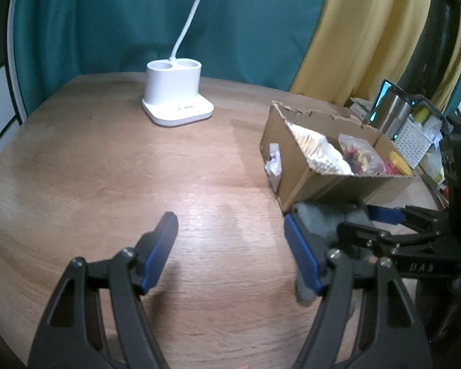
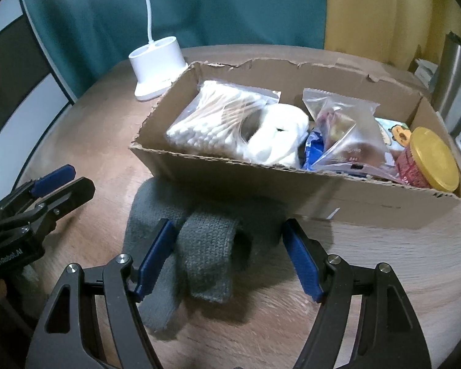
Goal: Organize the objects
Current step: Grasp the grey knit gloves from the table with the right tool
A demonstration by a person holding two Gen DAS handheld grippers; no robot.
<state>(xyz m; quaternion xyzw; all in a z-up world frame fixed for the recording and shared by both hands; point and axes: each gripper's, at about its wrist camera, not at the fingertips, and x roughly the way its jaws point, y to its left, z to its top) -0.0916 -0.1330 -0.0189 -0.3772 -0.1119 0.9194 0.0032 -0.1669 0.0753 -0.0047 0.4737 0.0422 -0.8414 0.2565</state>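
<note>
Grey knitted fabric, a folded garment [image 2: 206, 255], lies on the wooden worktop [image 2: 384, 261] directly against the near wall of the cardboard box [image 2: 236, 178]. In the right wrist view it occupies the centre, reaching from 9 o'clock to 3 o'clock between the blue pads. The right gripper [image 2: 229, 256] has its jaws wide apart, straddling the garment; whether the pads touch the cloth cannot be told. The left pad [image 2: 156, 255] overlaps the fabric's left fold.

The box holds, from 10 o'clock to 3 o'clock in the right wrist view: a clear bag of cotton swabs [image 2: 212, 117], a white soft item [image 2: 276, 141], a blue packet [image 2: 315, 147], a transparent snack pouch [image 2: 344, 129] and a red tub with a yellow lid [image 2: 430, 160]. Its upper edges are torn.

The left gripper [image 1: 230, 252] also has its jaws apart, over bare worktop. In its view the garment [image 1: 319, 218] sits at 3 o'clock, partly behind the right pad, with the other gripper just beyond it and the box at 2 o'clock. A white lamp base [image 1: 176, 92] with two round wells stands at 12 o'clock, well apart from the box. Teal and yellow curtains [image 1: 261, 24] hang behind the worktop.
</note>
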